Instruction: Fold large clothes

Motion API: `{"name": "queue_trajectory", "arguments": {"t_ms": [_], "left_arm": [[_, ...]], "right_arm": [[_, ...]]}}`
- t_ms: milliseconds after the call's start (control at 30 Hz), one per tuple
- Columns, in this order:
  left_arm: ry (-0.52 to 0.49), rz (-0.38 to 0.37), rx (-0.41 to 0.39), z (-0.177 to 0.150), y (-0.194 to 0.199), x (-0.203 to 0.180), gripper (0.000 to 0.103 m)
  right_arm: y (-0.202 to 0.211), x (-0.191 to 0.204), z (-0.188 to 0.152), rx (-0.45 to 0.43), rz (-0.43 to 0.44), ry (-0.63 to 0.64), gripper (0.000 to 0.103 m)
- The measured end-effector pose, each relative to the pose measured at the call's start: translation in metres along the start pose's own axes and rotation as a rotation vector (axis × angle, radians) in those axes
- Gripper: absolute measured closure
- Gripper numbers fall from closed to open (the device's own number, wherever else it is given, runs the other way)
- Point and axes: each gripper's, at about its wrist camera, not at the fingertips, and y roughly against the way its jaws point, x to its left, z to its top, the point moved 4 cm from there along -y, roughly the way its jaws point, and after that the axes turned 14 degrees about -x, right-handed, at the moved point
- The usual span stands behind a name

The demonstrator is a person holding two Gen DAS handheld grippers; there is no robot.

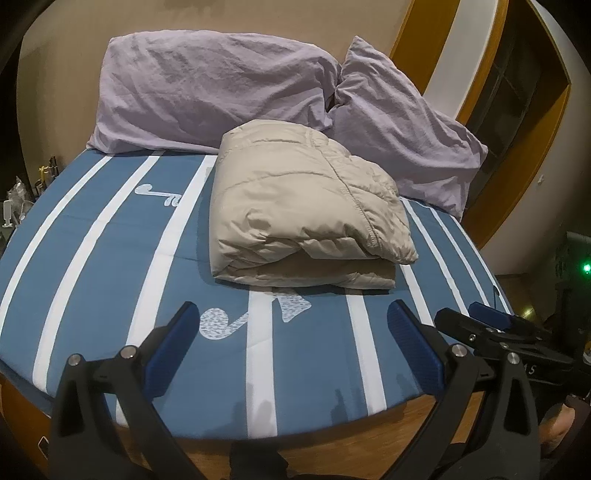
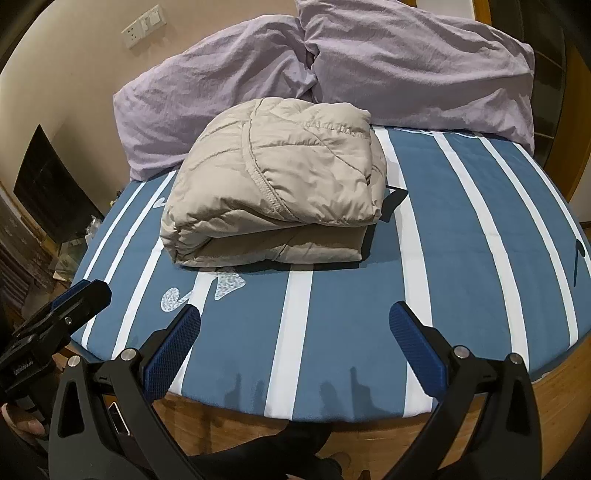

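Beige wall (image 2: pixel 74 74) with socket plate (image 2: pixel 142 26), wooden-framed window (image 1: pixel 517 92), blue striped bed (image 1: pixel 110 258), lilac pillows (image 1: pixel 207 88)

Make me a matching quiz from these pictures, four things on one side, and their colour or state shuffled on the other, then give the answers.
Things:
1. jacket
2. pillows
3. sheet
4. left gripper

Descriptions:
A. blue with white stripes
B. jaws open, holding nothing
C. beige, folded into a bundle
D. lilac, wrinkled, at the head of the bed

Pairs: 1-C, 2-D, 3-A, 4-B
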Motion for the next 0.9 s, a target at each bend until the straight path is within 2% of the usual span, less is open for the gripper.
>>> {"name": "queue_trajectory", "arguments": {"t_ms": [900], "left_arm": [[0.003,0.003,0.009,-0.0018,-0.0051,0.0024,0.002]], "right_arm": [[-0.0046,0.0024,-0.0017,0.011,0.012,0.005,0.001]]}}
